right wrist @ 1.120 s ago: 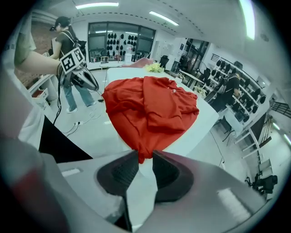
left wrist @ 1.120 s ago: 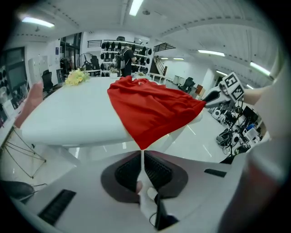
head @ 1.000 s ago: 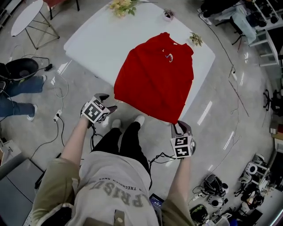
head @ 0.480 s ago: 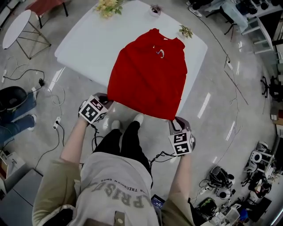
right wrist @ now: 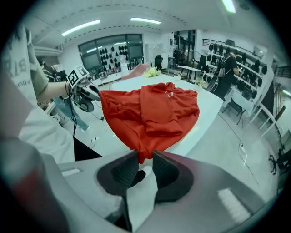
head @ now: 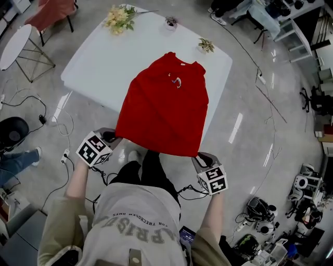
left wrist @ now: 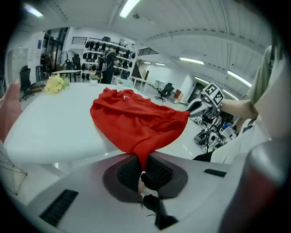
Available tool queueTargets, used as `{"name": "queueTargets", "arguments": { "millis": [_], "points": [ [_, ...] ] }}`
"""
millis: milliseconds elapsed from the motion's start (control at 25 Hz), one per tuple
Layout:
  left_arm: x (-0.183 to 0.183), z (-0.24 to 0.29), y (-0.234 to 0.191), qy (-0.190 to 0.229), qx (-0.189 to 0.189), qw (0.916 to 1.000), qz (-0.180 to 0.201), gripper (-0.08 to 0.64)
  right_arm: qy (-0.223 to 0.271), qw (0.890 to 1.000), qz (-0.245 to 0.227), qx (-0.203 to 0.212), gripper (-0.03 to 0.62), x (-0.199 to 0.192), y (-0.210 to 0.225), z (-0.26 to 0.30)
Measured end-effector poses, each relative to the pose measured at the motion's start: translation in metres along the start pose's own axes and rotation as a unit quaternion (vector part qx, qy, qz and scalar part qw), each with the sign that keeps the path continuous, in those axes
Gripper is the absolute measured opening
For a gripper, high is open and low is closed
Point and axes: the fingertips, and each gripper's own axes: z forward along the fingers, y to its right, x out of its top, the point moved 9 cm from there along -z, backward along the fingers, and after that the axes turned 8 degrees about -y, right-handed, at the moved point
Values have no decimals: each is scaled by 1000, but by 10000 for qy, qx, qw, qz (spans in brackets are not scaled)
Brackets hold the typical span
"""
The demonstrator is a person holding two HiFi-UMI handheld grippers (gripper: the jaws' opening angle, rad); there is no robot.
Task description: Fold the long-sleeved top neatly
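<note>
left tongs [head: 108, 138]: clamped on the near left hem corner of the red top [head: 162, 106] | red top: spread collar-away on the white desk [head: 96, 57], near hem drawn past the desk's near edge, stretched between both tongs | right tongs [head: 204, 157]: pinching the near right hem corner

A glossy grey floor [head: 234, 171] mirrors the strip lights. A white table [head: 99, 62] stands mid-room, with yellow flowers [head: 118, 15] and small potted plants [head: 170, 22] along its far edge. To the left stands a round white side table [head: 18, 45] on wire legs, and cables [head: 65, 153] trail across the floor nearby. Ceiling tubes [left wrist: 129, 7] light the hall. Wall racks [left wrist: 93, 45] hold dark gear. Equipment [head: 307, 208] clutters the lower right corner.
</note>
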Motion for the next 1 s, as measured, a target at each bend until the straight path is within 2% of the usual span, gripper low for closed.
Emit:
{"name": "queueTargets", "arguments": {
  "millis": [200, 360, 520, 680, 800, 920, 1000],
  "points": [
    [57, -15, -20, 470, 302, 9984, -47, 20, 252, 9988, 245, 340, 95, 36, 45, -20],
    [108, -5, -48, 550, 732, 9955, -222, 20, 378, 9961, 581, 544, 95, 71, 95, -12],
    [150, 20, -76, 255, 1184, 9916, -456, 21, 253, 9917, 992, 773, 95, 104, 149, 15],
    [174, 45, -100, -253, 1572, 9854, -596, 21, -38, 9885, 1087, 1047, 97, 129, 183, 48],
    [184, 52, -111, -274, 1630, 9814, -975, 22, -66, 9833, 1233, 1338, 97, 141, 202, 61],
    [194, 56, -123, -166, 1673, 9742, -1504, 23, 59, 9671, 1762, 1836, 97, 146, 219, 71],
    [199, 63, -130, -119, 1677, 9664, -1942, 25, -52, 9579, 2094, 1965, 97, 144, 229, 80]
  ]
}}
